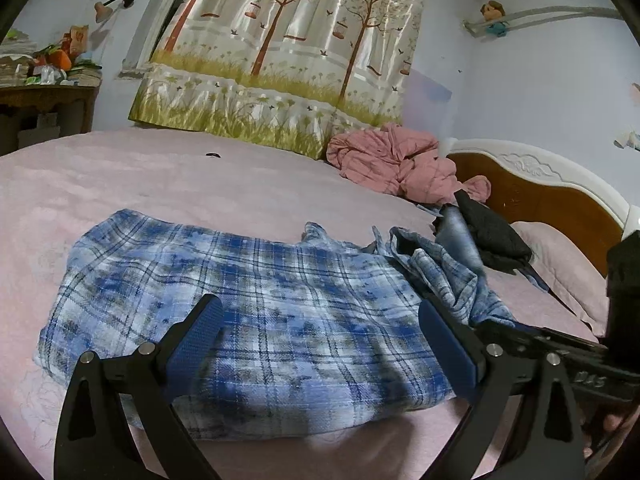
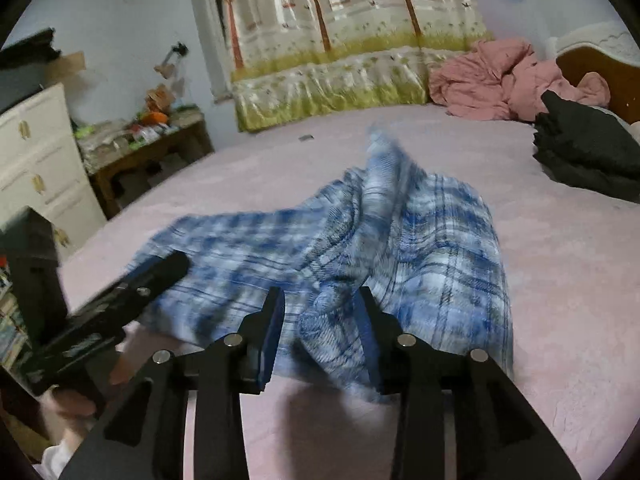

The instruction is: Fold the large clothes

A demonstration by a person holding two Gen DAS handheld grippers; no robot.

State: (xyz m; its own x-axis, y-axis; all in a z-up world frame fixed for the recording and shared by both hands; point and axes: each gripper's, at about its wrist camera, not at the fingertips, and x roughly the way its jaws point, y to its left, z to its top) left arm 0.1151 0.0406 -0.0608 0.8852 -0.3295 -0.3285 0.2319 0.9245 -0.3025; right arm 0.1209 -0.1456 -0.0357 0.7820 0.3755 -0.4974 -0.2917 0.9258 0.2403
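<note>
1. A blue plaid shirt (image 2: 360, 240) is lying rumpled on a pink bedspread (image 2: 560, 280).
2. The right gripper (image 2: 320, 328) is standing partly open around a blurred fold of shirt.
3. The left gripper (image 2: 160, 268) is showing at left.

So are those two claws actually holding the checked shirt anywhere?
The left gripper is open, holding nothing. The right gripper has a bunched fold of the blue plaid shirt between its pads; blur hides whether they pinch it.

Plaid shirt (image 1: 256, 312) showing soft, matt woven cloth; bedspread (image 1: 200, 176) appearing fuzzy and matt; curtain (image 1: 288, 52) shining like glossy satin; headboard (image 1: 536, 192) displaying polished wood; gripper fingers (image 2: 276, 336) wearing textured blue pads.
</note>
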